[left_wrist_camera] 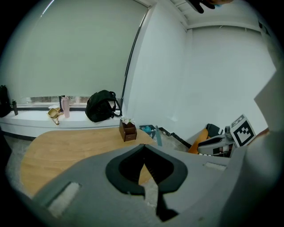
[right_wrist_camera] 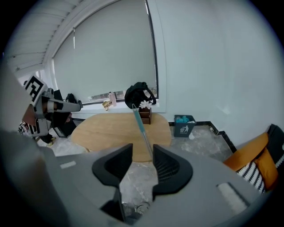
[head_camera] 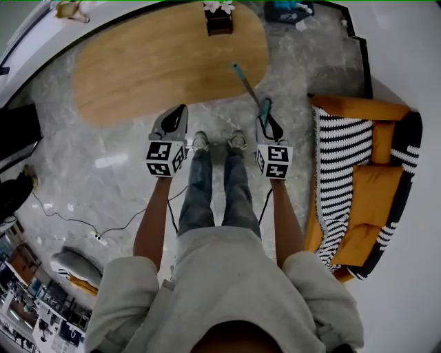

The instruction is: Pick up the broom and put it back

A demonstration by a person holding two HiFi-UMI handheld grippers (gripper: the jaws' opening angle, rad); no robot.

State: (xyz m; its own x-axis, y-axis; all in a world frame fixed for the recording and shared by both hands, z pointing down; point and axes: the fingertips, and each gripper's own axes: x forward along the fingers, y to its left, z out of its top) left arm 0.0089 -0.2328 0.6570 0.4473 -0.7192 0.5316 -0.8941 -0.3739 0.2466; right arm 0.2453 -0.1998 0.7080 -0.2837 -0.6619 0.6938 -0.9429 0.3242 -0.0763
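Observation:
The broom's thin handle (head_camera: 245,81) has a teal upper end and slants up from my right gripper (head_camera: 266,105) toward the wooden table (head_camera: 138,69). In the right gripper view the handle (right_wrist_camera: 141,124) runs down into the gap between the jaws, close to the right-hand jaw. The right gripper (right_wrist_camera: 142,150) is open, its pads apart. The broom's head is hidden below the gripper. My left gripper (head_camera: 181,109) hangs to the left of my feet, shut (left_wrist_camera: 144,150), with nothing in it. The teal handle (left_wrist_camera: 158,135) also shows in the left gripper view.
A brown tissue box (head_camera: 218,19) stands on the oval table's far edge. An orange sofa (head_camera: 372,186) with a striped blanket lies at the right. A teal bin (right_wrist_camera: 183,125) sits by the wall, a black backpack (right_wrist_camera: 138,95) on the sill. A cable (head_camera: 69,220) trails over the marble floor at the left.

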